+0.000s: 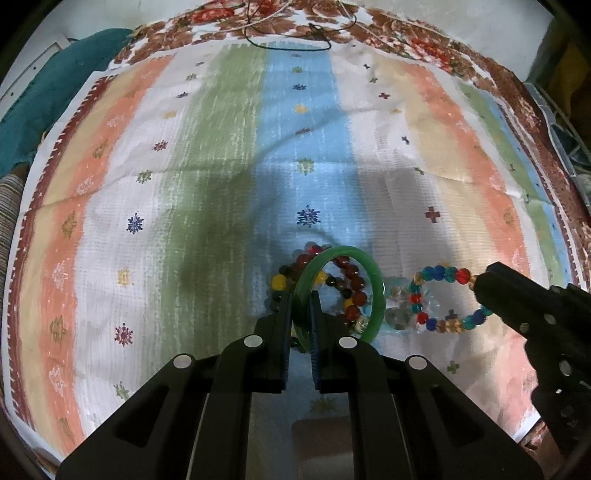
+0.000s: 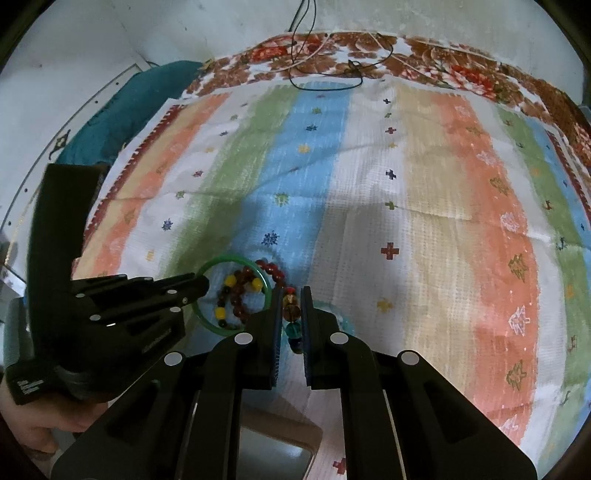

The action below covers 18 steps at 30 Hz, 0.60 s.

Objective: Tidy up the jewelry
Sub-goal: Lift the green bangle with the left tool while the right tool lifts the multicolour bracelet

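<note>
A green bangle (image 1: pixel 376 284) stands tilted on the striped cloth, its near rim pinched in my left gripper (image 1: pixel 300 306). Dark red and yellow beaded bracelets (image 1: pixel 351 280) lie under and inside it. To its right lies a multicoloured beaded bracelet (image 1: pixel 439 275); my right gripper (image 1: pixel 480 291) is shut on its right end. In the right wrist view, amber and teal beads (image 2: pixel 291 314) sit between the fingers of my right gripper (image 2: pixel 291 306). The green bangle (image 2: pixel 214 266) and my left gripper (image 2: pixel 199 288) are at the left there.
A striped cloth (image 1: pixel 221 166) covers the table over a floral cloth (image 1: pixel 406 33). Thin cords (image 1: pixel 295 37) lie at the far edge. Teal fabric (image 1: pixel 44 88) lies at the far left. A clear glassy piece (image 1: pixel 397 314) lies between the bracelets.
</note>
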Tool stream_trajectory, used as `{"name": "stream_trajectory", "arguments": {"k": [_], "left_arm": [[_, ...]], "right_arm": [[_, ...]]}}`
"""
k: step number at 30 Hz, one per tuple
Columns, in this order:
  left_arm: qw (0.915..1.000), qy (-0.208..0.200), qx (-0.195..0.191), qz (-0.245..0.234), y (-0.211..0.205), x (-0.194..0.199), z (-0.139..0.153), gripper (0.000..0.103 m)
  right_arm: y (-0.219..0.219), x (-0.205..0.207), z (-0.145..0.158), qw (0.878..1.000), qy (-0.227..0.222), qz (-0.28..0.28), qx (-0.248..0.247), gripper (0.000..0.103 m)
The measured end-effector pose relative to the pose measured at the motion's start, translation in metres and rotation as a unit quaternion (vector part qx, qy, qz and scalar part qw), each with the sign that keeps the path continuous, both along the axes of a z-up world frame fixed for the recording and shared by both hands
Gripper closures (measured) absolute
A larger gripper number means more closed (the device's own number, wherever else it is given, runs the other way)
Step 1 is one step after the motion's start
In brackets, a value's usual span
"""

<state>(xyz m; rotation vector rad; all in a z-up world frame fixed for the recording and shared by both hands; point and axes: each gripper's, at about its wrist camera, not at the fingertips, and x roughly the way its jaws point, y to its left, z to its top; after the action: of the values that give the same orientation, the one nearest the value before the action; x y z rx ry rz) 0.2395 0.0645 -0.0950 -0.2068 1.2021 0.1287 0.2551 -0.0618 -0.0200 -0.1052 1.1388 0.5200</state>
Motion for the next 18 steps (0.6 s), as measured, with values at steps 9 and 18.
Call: {"name": "stream_trajectory", "arguments": {"k": [9, 18], "left_arm": [[1.0, -0.005, 0.003, -0.005, -0.011, -0.01, 0.006, 0.095], [0.9998, -0.019, 0.0, -0.001, -0.009, -0.023, 0.02, 0.094]], "right_arm": [[-0.007, -0.007, 0.001, 1.0, -0.004, -0.006, -0.009, 0.092], [-0.013, -0.022, 0.01, 1.0, -0.019, -0.006, -0.014, 0.092]]}}
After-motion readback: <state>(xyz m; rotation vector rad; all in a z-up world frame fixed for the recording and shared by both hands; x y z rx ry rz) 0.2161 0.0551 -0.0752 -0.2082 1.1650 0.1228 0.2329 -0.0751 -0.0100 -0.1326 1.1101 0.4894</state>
